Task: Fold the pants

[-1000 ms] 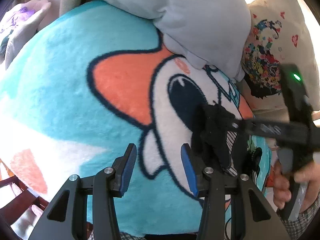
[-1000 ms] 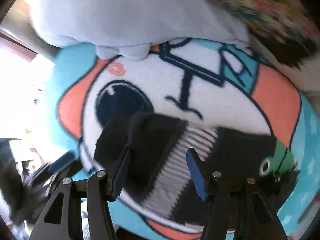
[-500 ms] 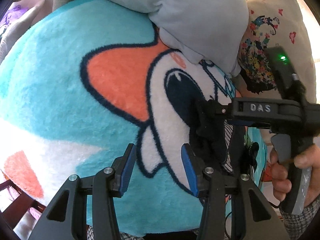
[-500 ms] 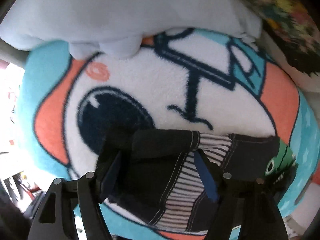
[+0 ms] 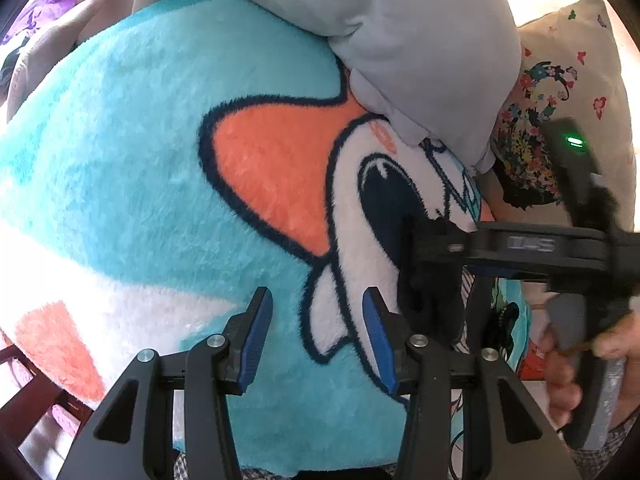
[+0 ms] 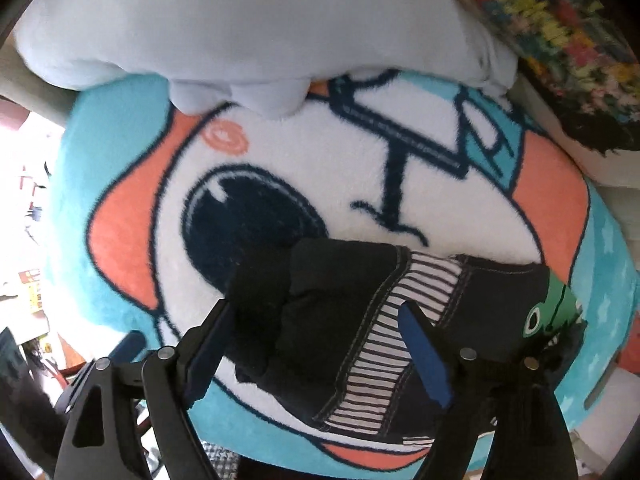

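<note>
Pants (image 6: pixel 360 320), small and black with a striped white panel and a green cartoon patch at one end, lie bunched on the blanket (image 6: pixel 360 160), just below the big dark cartoon eye (image 6: pixel 252 224) printed on it. The striped panel runs across the middle of the pants, and the green patch sits at the end farthest from the eye.

The right gripper (image 6: pixel 316 344) is over the pants with its blue pads spread apart; the dark end nearest the eye and the striped panel lie between them, and nothing is pinched. Whether the left pad touches the cloth cannot be told.

The left gripper (image 5: pixel 318 336) has its fingers apart too, holding nothing, over bare blanket just beside the eye on the side away from the pants. From its view the right gripper reaches in across the pants.

A grey pillow (image 6: pixel 260 20) rests on the blanket above the eye, with a flowered cushion (image 5: pixel 560 120) beside it.
</note>
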Demonstrator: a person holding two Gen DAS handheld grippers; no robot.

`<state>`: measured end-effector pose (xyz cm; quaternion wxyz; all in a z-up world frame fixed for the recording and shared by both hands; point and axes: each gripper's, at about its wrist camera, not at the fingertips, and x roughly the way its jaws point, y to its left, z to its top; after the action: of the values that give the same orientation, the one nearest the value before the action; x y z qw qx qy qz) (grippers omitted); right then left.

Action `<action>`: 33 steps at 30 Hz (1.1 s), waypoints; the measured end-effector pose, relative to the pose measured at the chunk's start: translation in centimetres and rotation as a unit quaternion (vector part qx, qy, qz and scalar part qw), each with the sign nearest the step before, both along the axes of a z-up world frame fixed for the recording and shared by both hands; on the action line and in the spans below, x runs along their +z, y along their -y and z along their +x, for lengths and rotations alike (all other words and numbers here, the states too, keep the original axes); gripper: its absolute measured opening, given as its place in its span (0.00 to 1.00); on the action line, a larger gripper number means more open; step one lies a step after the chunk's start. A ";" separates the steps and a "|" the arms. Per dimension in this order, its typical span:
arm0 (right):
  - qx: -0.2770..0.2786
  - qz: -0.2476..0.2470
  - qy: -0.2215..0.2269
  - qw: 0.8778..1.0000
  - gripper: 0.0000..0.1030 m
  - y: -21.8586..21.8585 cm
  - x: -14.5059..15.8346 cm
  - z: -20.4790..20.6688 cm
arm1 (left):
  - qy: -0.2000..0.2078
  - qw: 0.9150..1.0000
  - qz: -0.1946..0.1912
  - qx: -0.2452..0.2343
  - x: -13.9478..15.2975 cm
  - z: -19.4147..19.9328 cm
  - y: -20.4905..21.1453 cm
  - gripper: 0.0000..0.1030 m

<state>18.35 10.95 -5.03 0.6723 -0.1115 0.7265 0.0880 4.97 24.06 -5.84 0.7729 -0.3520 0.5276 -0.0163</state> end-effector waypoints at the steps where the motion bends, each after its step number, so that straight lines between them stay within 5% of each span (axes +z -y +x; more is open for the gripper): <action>1: -0.001 -0.003 -0.007 1.000 0.84 -0.5 -0.8 0.0 | 0.002 1.000 0.000 -0.002 0.1 0.1 0.1 0.45; 5: 0.007 -0.026 -0.007 1.000 0.94 -1.7 -3.3 -0.2 | 0.004 1.000 0.004 -0.012 0.1 0.1 0.7 0.45; 7: 0.022 -0.016 -0.005 1.000 0.90 -1.9 -3.0 -0.3 | 0.002 1.000 0.002 -0.013 0.0 0.1 0.8 0.45; 11: 0.041 -0.011 0.017 0.999 0.30 -0.3 -0.8 -0.2 | 0.013 1.000 -0.002 -0.029 0.4 0.7 1.9 0.45; 12: 0.032 0.012 0.012 0.999 0.29 0.5 -0.4 0.0 | 0.017 0.999 -0.002 -0.037 0.6 1.0 2.6 0.45; 22: -0.017 0.127 0.017 0.992 0.27 6.6 4.0 1.4 | 0.035 0.986 -0.023 -0.162 0.2 3.9 11.4 0.44; 26: -0.038 0.166 0.028 0.985 0.28 11.0 6.4 2.3 | 0.048 0.978 -0.057 -0.193 1.2 4.8 13.8 0.24; 33: -0.114 0.243 0.067 0.961 0.28 21.3 9.4 1.2 | 0.049 0.963 -0.064 -0.256 3.2 6.2 20.0 0.24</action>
<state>19.55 -10.37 4.32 0.7318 0.1330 0.6446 0.1770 11.15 4.05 -2.60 0.7438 -0.2529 0.5595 -0.2643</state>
